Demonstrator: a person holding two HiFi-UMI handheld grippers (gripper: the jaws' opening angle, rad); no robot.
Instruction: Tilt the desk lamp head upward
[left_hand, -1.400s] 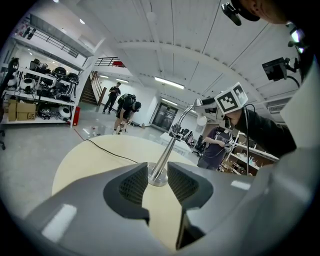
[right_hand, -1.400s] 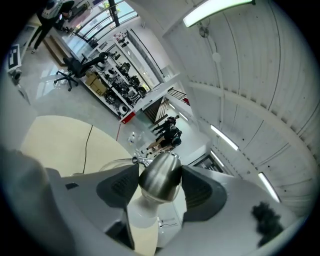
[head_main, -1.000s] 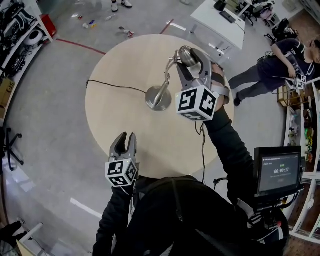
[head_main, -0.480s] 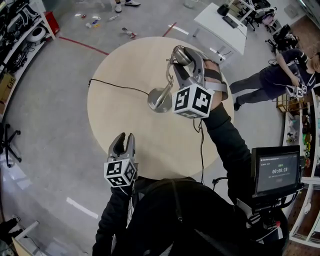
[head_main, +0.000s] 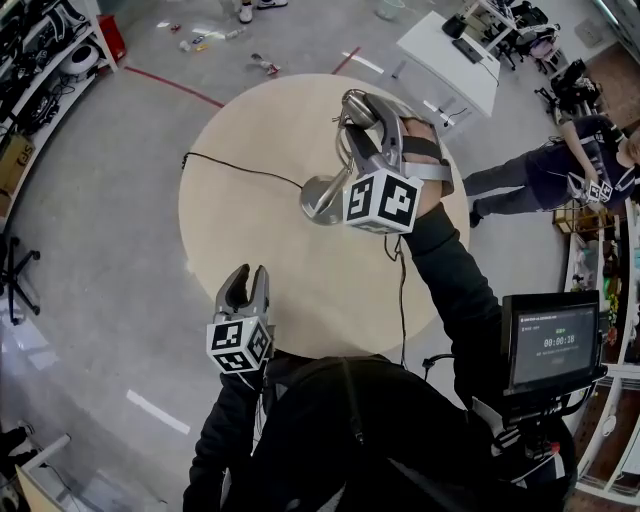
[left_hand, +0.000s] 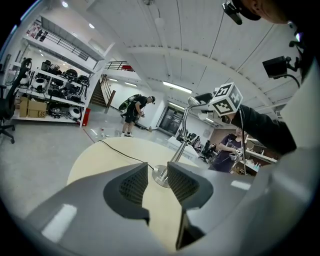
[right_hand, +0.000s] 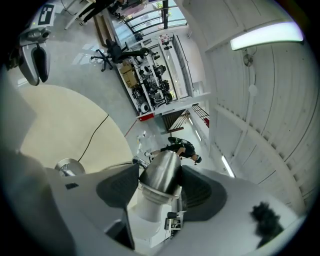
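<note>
A silver desk lamp stands on the round wooden table (head_main: 230, 230), its round base (head_main: 320, 199) near the middle. Its curved stem rises to the metal lamp head (head_main: 358, 104). My right gripper (head_main: 372, 118) is shut on the lamp head. In the right gripper view the shiny cone of the lamp head (right_hand: 161, 172) sits clamped between the jaws of the right gripper (right_hand: 160, 186), with the base (right_hand: 67, 167) below left. My left gripper (head_main: 246, 287) hovers at the table's near edge, open and holding nothing. From the left gripper (left_hand: 158, 182) view, the lamp base (left_hand: 161, 174) lies ahead.
A black power cord (head_main: 240, 168) runs from the lamp base off the table's left side. A cable (head_main: 403, 290) hangs along my right arm. A white table (head_main: 450, 50) and a person (head_main: 560, 165) are at the back right, a monitor (head_main: 555, 340) on my right.
My right gripper, still shut on the lamp head, has shifted a little to the left, closer over the base. The left gripper has stayed in place.
</note>
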